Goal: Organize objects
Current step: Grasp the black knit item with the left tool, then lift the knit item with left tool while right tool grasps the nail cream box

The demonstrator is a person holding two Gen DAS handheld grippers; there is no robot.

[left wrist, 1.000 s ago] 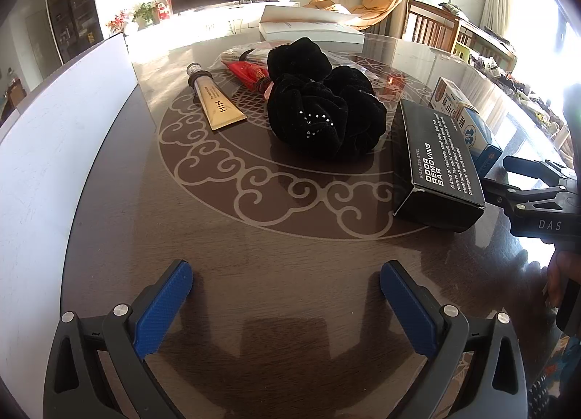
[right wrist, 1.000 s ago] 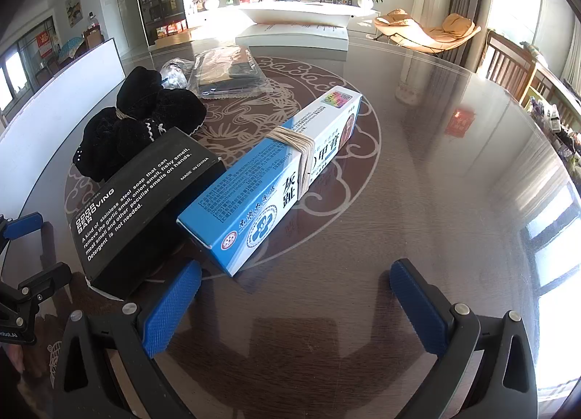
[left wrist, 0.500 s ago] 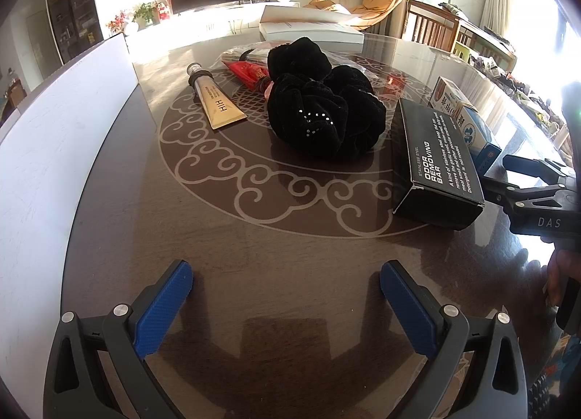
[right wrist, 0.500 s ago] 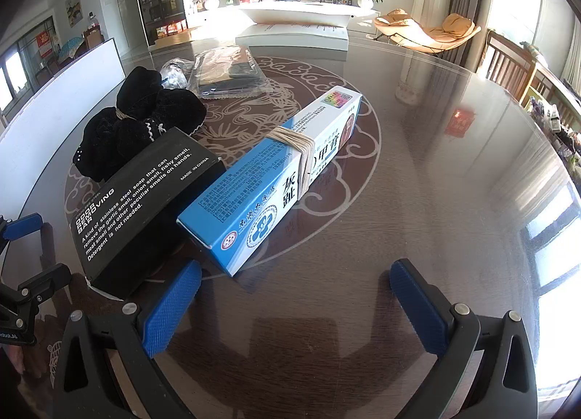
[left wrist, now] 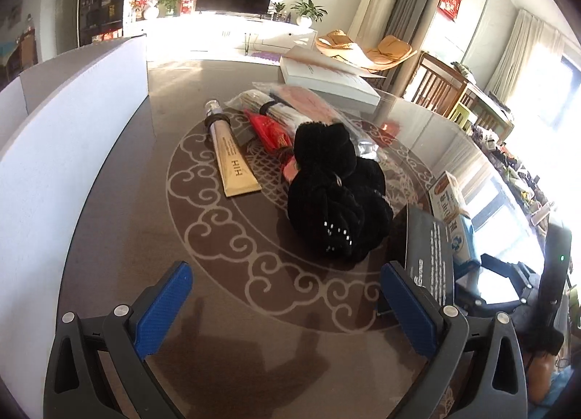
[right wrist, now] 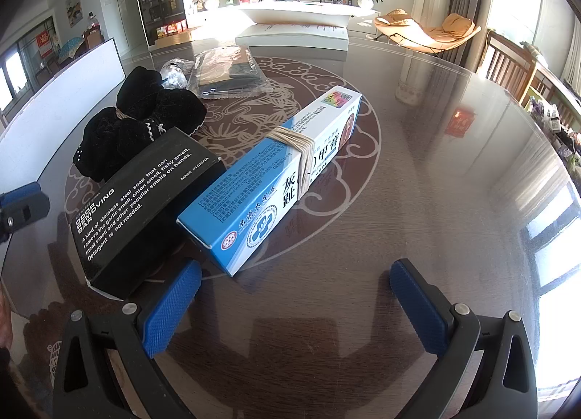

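A black fuzzy bundle (left wrist: 337, 197) lies mid-table, also in the right wrist view (right wrist: 141, 132). A gold tube (left wrist: 232, 161) lies to its left. A red packet (left wrist: 268, 128) and clear plastic bags (left wrist: 301, 103) lie behind them. A black box (right wrist: 141, 201) and a blue-white box (right wrist: 279, 175) tied with string lie side by side. The black box also shows in the left wrist view (left wrist: 428, 255). My left gripper (left wrist: 287, 306) is open and empty, near the bundle. My right gripper (right wrist: 294, 295) is open and empty, just in front of the boxes.
The round dark table (right wrist: 454, 182) has a pale scroll pattern and a glossy top. A white board (left wrist: 61, 150) stands along its left edge. A white flat box (left wrist: 326, 77) sits at the far side. Chairs (left wrist: 439, 88) stand to the right.
My left gripper has moved forward and to the left toward the black bundle, and its view has turned right. My right gripper has stayed still.
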